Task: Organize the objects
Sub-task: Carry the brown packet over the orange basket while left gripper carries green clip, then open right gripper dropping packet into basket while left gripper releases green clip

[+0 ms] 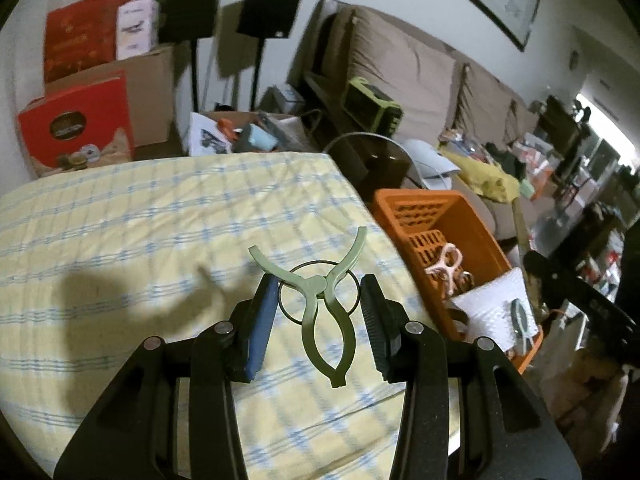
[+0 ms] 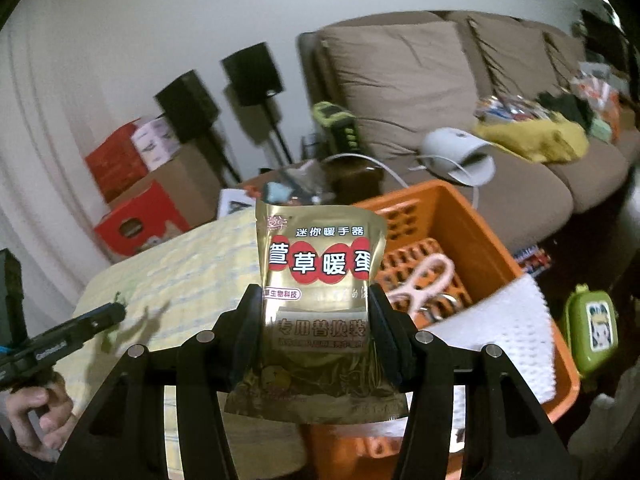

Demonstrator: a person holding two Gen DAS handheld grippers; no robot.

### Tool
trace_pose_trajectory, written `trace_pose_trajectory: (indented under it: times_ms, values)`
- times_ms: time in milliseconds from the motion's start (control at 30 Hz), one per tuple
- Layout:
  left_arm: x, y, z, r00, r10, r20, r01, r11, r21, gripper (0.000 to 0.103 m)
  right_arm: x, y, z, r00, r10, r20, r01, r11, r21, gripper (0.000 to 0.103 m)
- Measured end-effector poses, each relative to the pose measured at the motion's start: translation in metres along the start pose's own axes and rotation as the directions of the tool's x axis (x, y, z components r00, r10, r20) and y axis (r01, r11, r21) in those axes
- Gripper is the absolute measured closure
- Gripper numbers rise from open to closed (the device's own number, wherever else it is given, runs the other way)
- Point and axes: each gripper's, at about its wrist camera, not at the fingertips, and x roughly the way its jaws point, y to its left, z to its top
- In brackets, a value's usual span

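left fingers (image 1: 276,312) around green clip (image 1: 326,312), right fingers (image 2: 252,320) on gold packet (image 2: 320,300)

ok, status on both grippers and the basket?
Left gripper shut on green clothespin, over the checked cloth. Right gripper shut on gold hand-warmer pouch, near orange basket. Basket holds pink clothespin, white sheet; nothing blocking.

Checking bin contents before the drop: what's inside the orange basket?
In the orange basket: a pink clip on the slatted floor and a white padded sheet at the near end. The gold pouch covers the left part, unseen.
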Motion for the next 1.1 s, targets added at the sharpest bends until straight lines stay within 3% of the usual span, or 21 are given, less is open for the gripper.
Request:
trace_pose_trajectory:
  times_ms: [133, 300, 567, 933, 1100]
  values:
    - [0.008, -0.033, 0.001, 1.000, -0.012, -0.008, 0.013, 0.998, 0.067, 0.063, -0.003, -0.023, -0.001, 0.999, -0.037, 0.006, 0.037, 0.999, 0.024, 0.049]
    - [0.015, -0.064, 0.012, 1.000, -0.004, 0.003, 0.003, 0.994, 0.106, 0.064, 0.007, -0.042, -0.012, 0.992, -0.107, -0.067, 0.106, 0.994, -0.013, 0.049]
    - [0.035, -0.110, 0.011, 1.000, -0.024, -0.004, 0.025, 0.985, 0.173, 0.063, 0.023, -0.084, -0.030, 0.975, -0.191, -0.115, 0.196, 0.980, 0.034, 0.049]
    - [0.066, -0.143, 0.003, 0.997, -0.046, -0.065, 0.059, 0.975, 0.216, 0.063, 0.046, -0.079, -0.040, 0.975, -0.204, -0.093, 0.200, 0.979, -0.045, 0.045]
    - [0.073, -0.150, 0.004, 0.999, -0.038, -0.026, 0.043, 0.971, 0.235, 0.063, 0.053, -0.072, -0.042, 0.971, -0.227, -0.078, 0.220, 0.971, -0.091, 0.039]
